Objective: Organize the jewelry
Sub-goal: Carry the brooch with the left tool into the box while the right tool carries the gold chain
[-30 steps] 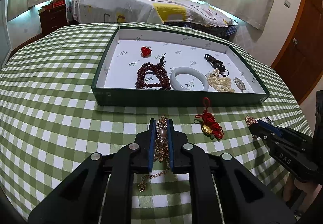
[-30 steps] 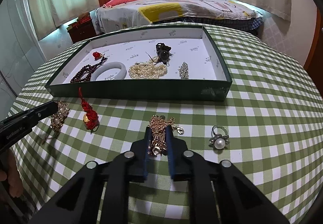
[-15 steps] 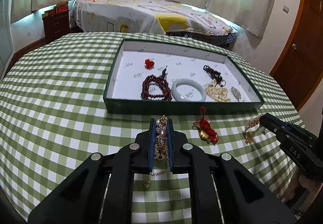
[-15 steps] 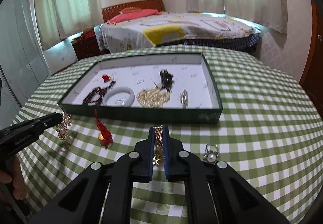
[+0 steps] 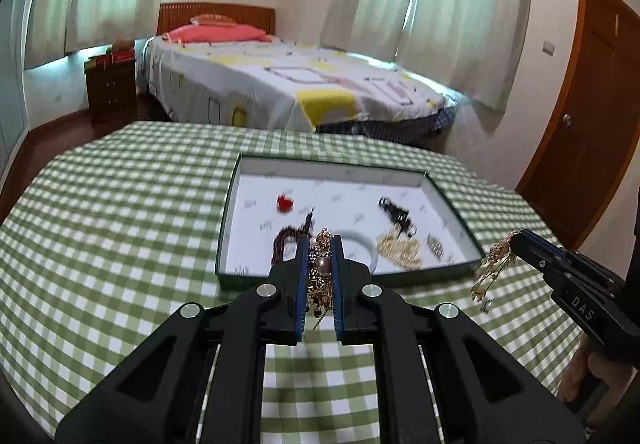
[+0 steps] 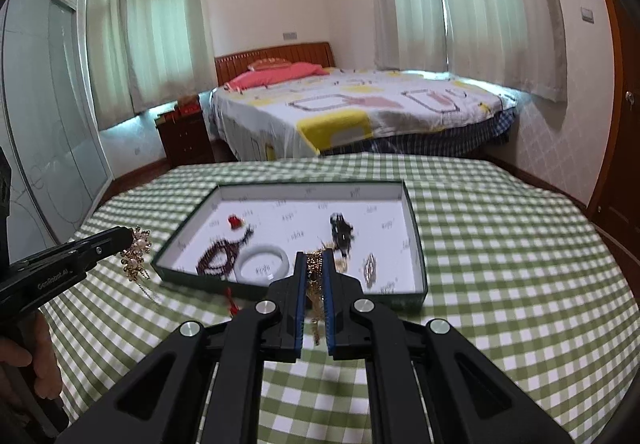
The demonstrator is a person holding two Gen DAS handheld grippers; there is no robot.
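Jewelry is pinched in both of my grippers. My left gripper point(image 5: 320, 244) is clamped on a gold pearl ornament point(image 5: 321, 272), a round pearl showing between the blue pads and thin gold chains hanging below them, clear of the tablecloth. My right gripper point(image 6: 313, 264) is closed on a gold chain point(image 6: 314, 284) that dangles in a loose strand between its fingers; in the left wrist view I see that chain hanging from the right gripper's tip, off the cloth, out to the right of the tray.

Just beyond both grippers sits the dark green tray point(image 6: 416, 244) with its white printed lining, resting on the green checked tablecloth point(image 6: 500, 264). Inside it I can make out a small red piece point(image 6: 235, 221) toward the far left, a dark red bead bracelet point(image 6: 218, 260) beside a pale bangle point(image 6: 262, 264), a black piece point(image 6: 340, 230) farther right, a heap of pearl strands point(image 5: 400, 248), and a small silvery brooch point(image 6: 369, 268) near the right wall. These are blurred, so finer detail I cannot tell.

A red knotted charm point(image 6: 231, 302) lies on the cloth just in front of the tray's near wall, partly hidden behind my right gripper. Behind the table stands a bed point(image 6: 360, 104) with a patterned cover.
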